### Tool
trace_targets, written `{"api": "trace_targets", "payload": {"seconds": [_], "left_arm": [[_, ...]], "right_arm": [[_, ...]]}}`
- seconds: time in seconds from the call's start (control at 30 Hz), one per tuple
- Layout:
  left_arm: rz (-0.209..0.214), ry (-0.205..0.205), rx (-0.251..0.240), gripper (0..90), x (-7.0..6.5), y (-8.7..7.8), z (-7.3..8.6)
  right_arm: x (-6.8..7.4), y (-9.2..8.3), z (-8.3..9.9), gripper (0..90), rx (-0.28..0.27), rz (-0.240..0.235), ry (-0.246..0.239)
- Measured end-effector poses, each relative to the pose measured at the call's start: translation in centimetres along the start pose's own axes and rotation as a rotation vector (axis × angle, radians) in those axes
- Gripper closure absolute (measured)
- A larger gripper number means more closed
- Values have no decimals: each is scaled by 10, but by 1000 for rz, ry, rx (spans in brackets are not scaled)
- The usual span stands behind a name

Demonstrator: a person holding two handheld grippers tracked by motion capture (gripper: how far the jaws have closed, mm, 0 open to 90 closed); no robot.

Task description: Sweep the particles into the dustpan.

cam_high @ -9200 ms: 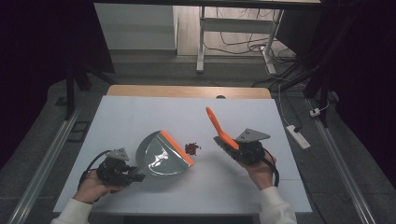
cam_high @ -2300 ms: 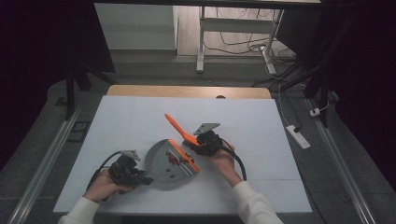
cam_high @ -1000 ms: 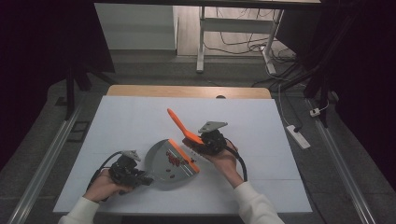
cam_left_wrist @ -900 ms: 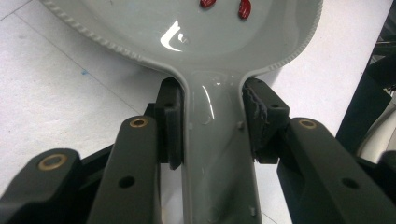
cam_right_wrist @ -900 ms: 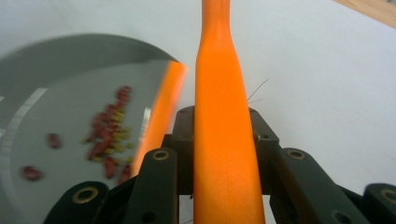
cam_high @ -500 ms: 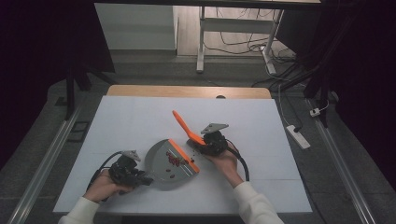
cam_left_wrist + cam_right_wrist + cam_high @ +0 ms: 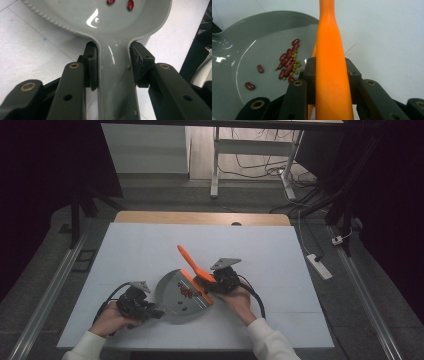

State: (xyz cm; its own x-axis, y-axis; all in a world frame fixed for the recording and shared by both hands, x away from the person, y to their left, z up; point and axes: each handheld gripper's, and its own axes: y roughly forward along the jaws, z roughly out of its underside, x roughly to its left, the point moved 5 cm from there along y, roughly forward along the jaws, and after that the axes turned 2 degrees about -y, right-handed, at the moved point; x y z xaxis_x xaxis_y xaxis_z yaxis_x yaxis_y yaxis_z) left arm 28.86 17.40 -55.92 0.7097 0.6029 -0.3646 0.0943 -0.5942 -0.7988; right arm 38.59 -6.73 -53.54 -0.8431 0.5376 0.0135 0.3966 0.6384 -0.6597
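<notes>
A grey dustpan (image 7: 172, 295) with an orange front lip lies on the white table (image 7: 260, 245). My left gripper (image 7: 152, 309) is shut on its grey handle (image 7: 116, 77), with a pad pressed on each side. Red and small green beans (image 7: 187, 292) lie inside the pan, bunched near the lip (image 7: 289, 65), and two red ones (image 7: 111, 2) sit farther in. My right gripper (image 7: 210, 282) is shut on the orange brush handle (image 7: 330, 62), which slants up and away to the left (image 7: 187, 259). The brush head is hidden at the pan's lip.
The table's wooden far edge (image 7: 200, 217) lies beyond the white cover. A white power strip (image 7: 319, 266) and cables rest on the floor to the right. Bare tabletop stretches behind and to the right of the pan.
The right gripper came in from the right with the brush to the pan's lip; beans that lay on the table beside the lip are now inside. In the last second the brush handle tilted slightly right.
</notes>
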Motion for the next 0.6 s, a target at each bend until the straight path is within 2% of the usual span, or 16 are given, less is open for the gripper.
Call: {"api": "trace_targets", "payload": {"seconds": [0.13, 0.2, 0.27, 0.33, 0.47, 0.6], "left_arm": [[-1, 1, 1, 615, 0, 0, 0], [-2, 1, 3, 615, 0, 0, 0], [-2, 2, 3, 615, 0, 0, 0], [-2, 0, 2, 615, 0, 1, 0], [-1, 1, 3, 615, 0, 1, 0], [-1, 0, 4, 615, 0, 1, 0]], "right_arm": [[9, 0, -3, 702, -18, -22, -1], [16, 0, -6, 703, -33, -74, 16], [24, 1, -9, 702, -30, -94, -6], [28, -1, -14, 703, -51, -108, -21], [19, -15, -22, 703, -114, -85, 11], [4, -26, -22, 703, -135, -34, 32]]}}
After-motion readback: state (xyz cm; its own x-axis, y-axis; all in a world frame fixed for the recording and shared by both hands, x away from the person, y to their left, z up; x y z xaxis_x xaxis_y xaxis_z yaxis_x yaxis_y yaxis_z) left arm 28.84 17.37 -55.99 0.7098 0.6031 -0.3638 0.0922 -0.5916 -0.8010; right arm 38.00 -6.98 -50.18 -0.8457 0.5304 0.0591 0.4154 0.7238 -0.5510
